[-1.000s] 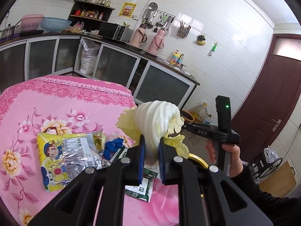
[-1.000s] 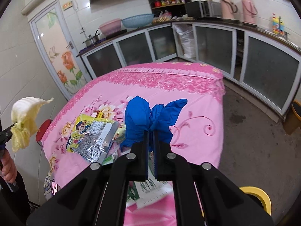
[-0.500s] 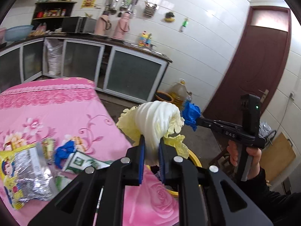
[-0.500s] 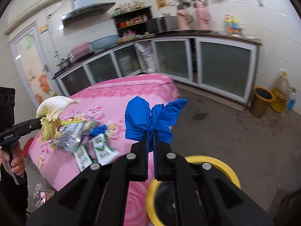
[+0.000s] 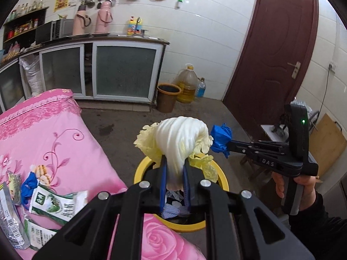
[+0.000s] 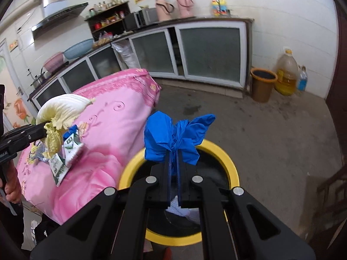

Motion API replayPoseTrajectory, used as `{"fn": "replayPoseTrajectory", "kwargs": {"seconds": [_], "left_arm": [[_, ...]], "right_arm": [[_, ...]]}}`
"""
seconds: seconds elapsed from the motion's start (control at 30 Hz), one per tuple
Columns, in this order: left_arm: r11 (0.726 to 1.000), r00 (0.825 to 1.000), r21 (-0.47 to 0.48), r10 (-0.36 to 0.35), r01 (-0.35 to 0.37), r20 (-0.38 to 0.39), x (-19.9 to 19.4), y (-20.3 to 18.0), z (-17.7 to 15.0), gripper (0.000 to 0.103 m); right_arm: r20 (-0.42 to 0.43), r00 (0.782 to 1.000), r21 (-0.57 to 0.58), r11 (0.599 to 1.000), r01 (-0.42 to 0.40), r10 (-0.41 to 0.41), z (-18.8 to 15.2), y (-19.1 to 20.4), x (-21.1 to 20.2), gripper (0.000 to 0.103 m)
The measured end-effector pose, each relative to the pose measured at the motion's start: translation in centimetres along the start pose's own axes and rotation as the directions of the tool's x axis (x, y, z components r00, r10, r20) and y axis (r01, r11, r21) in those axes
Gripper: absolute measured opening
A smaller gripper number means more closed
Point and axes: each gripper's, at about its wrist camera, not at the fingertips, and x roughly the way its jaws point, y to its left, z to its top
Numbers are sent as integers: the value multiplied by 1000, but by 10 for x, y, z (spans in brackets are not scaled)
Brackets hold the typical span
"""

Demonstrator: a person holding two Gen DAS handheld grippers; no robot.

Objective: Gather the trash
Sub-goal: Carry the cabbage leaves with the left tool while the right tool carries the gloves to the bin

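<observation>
- Step in hand: delivery of two pieces of trash to the yellow-rimmed bin (image 5: pixel 223 181), which stands on the floor just beside the bench (image 5: pixel 65 151) under its pink floral cloth.
- Left claw (image 5: pixel 175 186): clenched on the pale stalk of a cabbage leaf (image 5: pixel 180 138). In the left wrist view the leaf stands at 12 o'clock from the claw, directly above the bin's dark mouth.
- Right claw (image 6: pixel 173 173): clenched on a crumpled blue glove (image 6: pixel 171 136), held over the bin's far rim at 12 o'clock in the right wrist view.
- Crumpled paper already lies inside the bin.
- Remaining on the bench: green-and-white sachets (image 5: pixel 54 203), a second blue scrap (image 5: pixel 29 186) and a foil snack bag (image 5: pixel 8 223), at 9 o'clock from the left claw.
- Next move, as judged: release both claws so leaf and glove fall inside; the glove sits near the rim, so centring it first seems prudent.
- Change from a second ago: both claws were then over the bench with the bin barely in view; they have since swung across and dipped to it. Both grips are unchanged.
</observation>
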Motion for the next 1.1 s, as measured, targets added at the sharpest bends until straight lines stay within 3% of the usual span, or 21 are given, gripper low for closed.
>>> {"fn": "replayPoseTrajectory", "kwargs": {"seconds": [0.23, 0.67, 1.1], "left_arm": [[999, 997, 36, 24, -21, -70, 45, -16, -13, 12], [999, 983, 15, 34, -31, -180, 113, -13, -32, 12], [999, 980, -5, 48, -50, -195, 130, -8, -37, 13]], "right_arm": [[-62, 998, 72, 997, 10, -6, -26, -24, 26, 3], [-173, 985, 140, 989, 36, -12, -57, -41, 67, 4], [-203, 979, 145, 989, 33, -3, -58, -37, 77, 5]]}}
